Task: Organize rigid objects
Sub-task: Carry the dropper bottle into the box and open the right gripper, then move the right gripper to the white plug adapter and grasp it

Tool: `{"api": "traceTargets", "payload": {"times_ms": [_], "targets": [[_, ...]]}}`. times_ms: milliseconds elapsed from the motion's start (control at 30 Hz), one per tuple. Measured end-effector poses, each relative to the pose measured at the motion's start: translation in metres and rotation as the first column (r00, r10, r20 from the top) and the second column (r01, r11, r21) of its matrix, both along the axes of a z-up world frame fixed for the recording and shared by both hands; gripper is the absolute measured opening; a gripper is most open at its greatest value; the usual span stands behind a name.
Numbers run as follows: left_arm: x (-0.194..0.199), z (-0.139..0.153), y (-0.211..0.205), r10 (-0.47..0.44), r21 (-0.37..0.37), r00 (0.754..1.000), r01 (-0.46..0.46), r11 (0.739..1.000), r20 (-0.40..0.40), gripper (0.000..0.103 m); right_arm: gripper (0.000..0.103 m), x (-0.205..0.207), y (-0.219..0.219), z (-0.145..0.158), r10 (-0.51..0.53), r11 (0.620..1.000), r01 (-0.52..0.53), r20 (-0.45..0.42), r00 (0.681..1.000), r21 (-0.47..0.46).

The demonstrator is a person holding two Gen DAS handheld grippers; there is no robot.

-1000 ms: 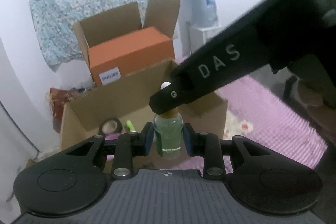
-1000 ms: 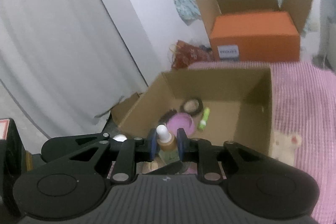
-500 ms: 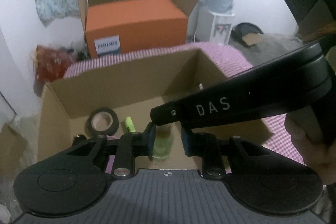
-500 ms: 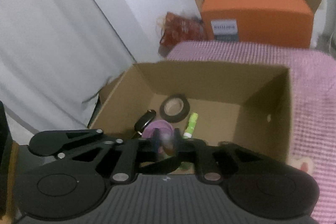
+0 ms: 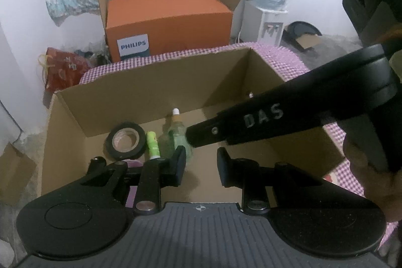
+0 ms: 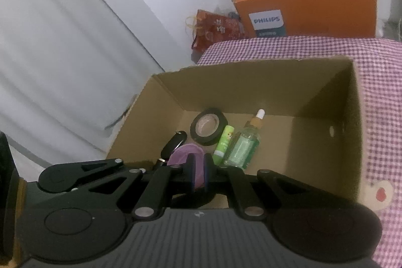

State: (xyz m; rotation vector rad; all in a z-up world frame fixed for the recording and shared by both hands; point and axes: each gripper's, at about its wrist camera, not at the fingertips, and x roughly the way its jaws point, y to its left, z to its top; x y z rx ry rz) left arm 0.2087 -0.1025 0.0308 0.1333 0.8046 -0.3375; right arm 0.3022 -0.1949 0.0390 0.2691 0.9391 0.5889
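Currently bottle (image 6: 242,146) lies on box (image 6: 356,142) floor beside tube (image 6: 223,141); left gripper (image 5: 201,163) jaws spread, right gripper (image 6: 198,171) jaws nearly together, empty.

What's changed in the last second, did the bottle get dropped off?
Yes. Both grippers carried the bottle down into the box and let go; it now lies beside the green tube. The left gripper has opened; the right gripper has nearly shut on nothing. Tape roll, tube and purple lid stayed put.
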Motion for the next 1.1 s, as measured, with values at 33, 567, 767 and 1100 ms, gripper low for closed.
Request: {"api": "traceTargets", "payload": {"times_ms": [33, 567, 767, 1100], "targets": [[-0.004, 0.002, 0.001, -0.003, -0.004, 1.000, 0.003, 1.000, 0.006, 0.028, 0.008, -0.004, -0.003, 0.003, -0.008, 1.000, 0.008, 0.004, 1.000, 0.006], [-0.094, 0.030, 0.019, -0.045, -0.077, 0.996, 0.051, 0.996, 0.075, 0.042, 0.009, -0.120, -0.054, 0.045, -0.095, 0.983, 0.079, 0.090, 0.991, 0.168], [-0.128, 0.023, 0.027, -0.067, -0.086, 0.995, 0.074, 0.994, 0.075, 0.043, 0.010, -0.161, -0.055, 0.034, -0.112, 0.977, 0.095, 0.079, 0.991, 0.191], [-0.155, -0.031, 0.034, -0.019, -0.015, 0.997, 0.020, 1.000, 0.070, 0.043, 0.015, -0.174, -0.018, -0.011, -0.086, 0.992, 0.083, 0.032, 0.996, 0.095]]}}
